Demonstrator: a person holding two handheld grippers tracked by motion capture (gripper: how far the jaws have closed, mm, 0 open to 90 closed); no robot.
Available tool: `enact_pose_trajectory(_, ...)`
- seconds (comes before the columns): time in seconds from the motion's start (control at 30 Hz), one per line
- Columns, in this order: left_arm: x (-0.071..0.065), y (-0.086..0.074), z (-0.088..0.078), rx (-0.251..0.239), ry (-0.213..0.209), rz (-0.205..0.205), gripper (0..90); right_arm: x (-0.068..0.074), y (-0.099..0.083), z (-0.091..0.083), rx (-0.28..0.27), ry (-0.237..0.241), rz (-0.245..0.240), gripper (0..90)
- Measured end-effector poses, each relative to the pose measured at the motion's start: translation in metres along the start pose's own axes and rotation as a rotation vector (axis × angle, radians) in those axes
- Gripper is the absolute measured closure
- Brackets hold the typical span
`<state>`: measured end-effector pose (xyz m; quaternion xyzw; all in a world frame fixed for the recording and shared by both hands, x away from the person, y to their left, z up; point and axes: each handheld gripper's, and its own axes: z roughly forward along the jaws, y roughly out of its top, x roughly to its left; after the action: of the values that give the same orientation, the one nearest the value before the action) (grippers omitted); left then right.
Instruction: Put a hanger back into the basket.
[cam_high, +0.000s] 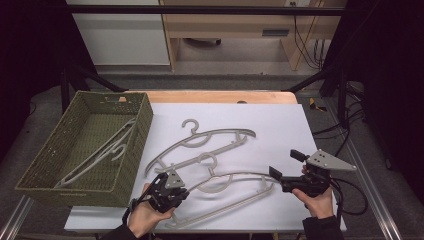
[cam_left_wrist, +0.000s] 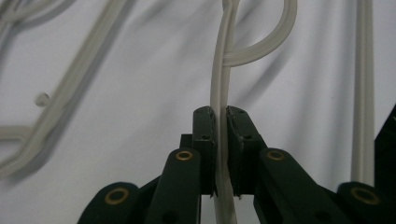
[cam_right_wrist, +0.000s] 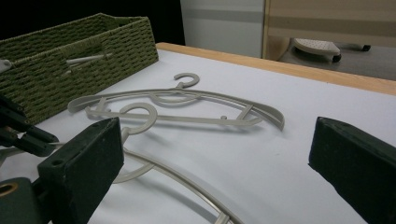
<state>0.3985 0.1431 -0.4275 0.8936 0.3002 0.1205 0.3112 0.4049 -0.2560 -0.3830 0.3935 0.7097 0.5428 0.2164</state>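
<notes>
Two grippers: left gripper (cam_high: 176, 192) jaws clamped on near hanger (cam_high: 227, 192), right gripper (cam_high: 285, 167) jaws apart.

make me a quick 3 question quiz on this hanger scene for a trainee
1. True or false: the left gripper is shut on the near hanger.
2. How many hangers lie in the basket? A) none B) one C) three
3. Fill in: the right gripper's jaws stand ____, with nothing between them.

Key: 1 true; 2 B; 3 open
</notes>
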Motion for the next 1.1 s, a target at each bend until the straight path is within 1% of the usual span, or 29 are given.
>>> enact_pose_trajectory(0.1,-0.001,0.002,-0.005,-0.021,0.003,0.003,82.7,0.000,0.000,0.000,0.000,-0.001,0.001,3.3)
enact_pose_trajectory(0.13,-0.001,0.002,-0.007,-0.033,0.010,0.007,82.7,0.000,0.000,0.000,0.000,-0.001,0.000,3.4)
enact_pose_trajectory(0.17,-0.001,0.002,-0.008,-0.033,0.007,0.004,82.7,0.000,0.000,0.000,0.001,-0.002,0.003,3.3)
enact_pose_trajectory(0.33,-0.002,0.004,-0.015,-0.060,0.018,0.017,82.9,0.000,0.000,0.000,0.001,0.000,0.001,3.4)
enact_pose_trajectory(0.37,-0.002,0.004,-0.015,-0.055,0.021,0.021,82.8,0.000,0.000,0.000,0.001,0.000,0.001,3.4)
enact_pose_trajectory(0.4,-0.002,0.004,-0.014,-0.063,0.015,0.012,82.9,0.000,0.000,0.000,0.001,0.000,0.001,3.5)
enact_pose_trajectory(0.43,-0.001,0.003,-0.011,-0.043,0.016,0.012,82.8,0.000,0.000,0.000,0.000,0.000,0.000,3.5)
enact_pose_trajectory(0.47,0.000,0.002,-0.009,-0.047,0.014,0.007,82.8,0.000,0.000,0.000,0.001,0.001,-0.002,3.5)
enact_pose_trajectory(0.5,0.001,0.001,-0.004,-0.036,0.005,0.001,82.8,0.000,0.000,0.000,0.002,0.002,-0.002,3.5)
enact_pose_trajectory(0.53,0.001,0.000,0.001,-0.018,0.007,0.000,82.7,0.000,0.000,0.001,0.004,0.003,-0.001,3.5)
enact_pose_trajectory(0.57,0.001,-0.001,0.006,-0.010,0.006,-0.001,82.6,0.000,0.000,0.001,0.003,0.001,-0.002,3.5)
enact_pose_trajectory(0.6,0.001,-0.001,0.013,0.016,0.002,0.000,82.6,0.000,0.000,0.001,0.005,0.002,-0.001,3.5)
enact_pose_trajectory(0.7,0.001,-0.002,0.025,0.046,0.014,0.015,82.3,0.001,-0.001,0.002,0.010,0.007,-0.002,3.5)
enact_pose_trajectory(0.73,0.002,-0.002,0.027,0.061,0.011,0.024,82.3,0.001,0.000,0.002,0.009,0.005,-0.001,3.5)
enact_pose_trajectory(0.8,0.002,-0.002,0.031,0.065,0.012,0.021,82.2,0.001,0.000,0.002,0.008,0.007,0.000,3.5)
enact_pose_trajectory(0.87,0.003,-0.003,0.034,0.082,0.012,0.028,82.1,0.001,0.000,0.002,0.008,0.006,0.001,3.5)
enact_pose_trajectory(0.9,0.002,-0.003,0.036,0.089,0.014,0.028,82.0,0.001,0.000,0.002,0.008,0.006,0.000,3.5)
enact_pose_trajectory(0.97,0.001,-0.004,0.040,0.105,0.024,0.041,81.8,0.001,-0.001,0.002,0.011,0.009,-0.006,3.5)
enact_pose_trajectory(1.1,0.001,-0.004,0.039,0.108,0.026,0.053,81.4,0.001,-0.001,0.002,0.011,0.010,-0.006,3.5)
